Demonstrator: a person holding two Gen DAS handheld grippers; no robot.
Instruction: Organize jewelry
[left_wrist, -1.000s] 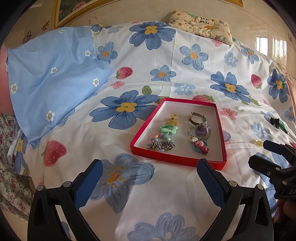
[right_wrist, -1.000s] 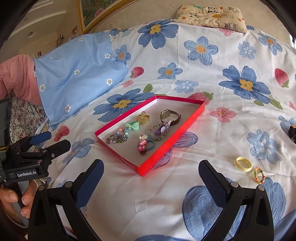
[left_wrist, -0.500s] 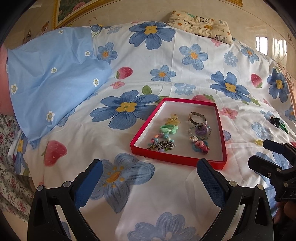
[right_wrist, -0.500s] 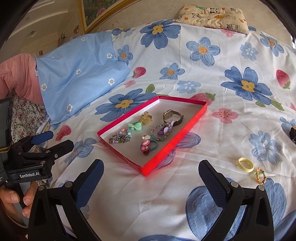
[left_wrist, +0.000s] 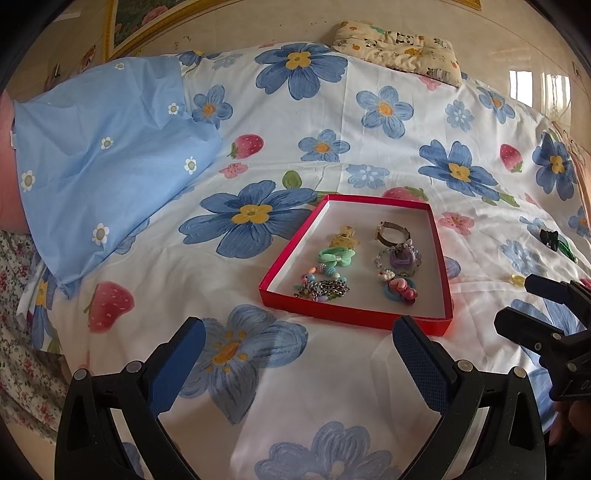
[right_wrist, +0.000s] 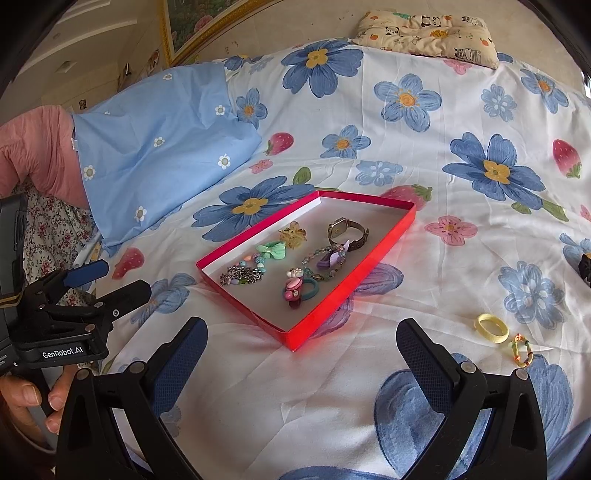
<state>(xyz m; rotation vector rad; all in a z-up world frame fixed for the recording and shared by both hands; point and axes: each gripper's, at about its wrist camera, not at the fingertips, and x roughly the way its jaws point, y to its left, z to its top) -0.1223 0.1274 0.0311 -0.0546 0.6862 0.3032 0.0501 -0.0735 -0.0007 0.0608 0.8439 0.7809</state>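
Half-hidden black trinket (right_wrist: 585, 266) — cut off beside red tray (right_wrist: 376, 254).

Red tray (right_wrist: 364, 264) of jewelry on floral bedsheet (right_wrist: 424, 147) (yellow ring (right_wrist: 491, 328) outside)

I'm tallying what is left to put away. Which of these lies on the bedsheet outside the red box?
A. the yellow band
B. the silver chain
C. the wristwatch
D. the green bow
A: in the right wrist view the yellow band lies on the bedsheet to the right of the red box, beside a multicolored braided ring, while the other three options lie inside the box.
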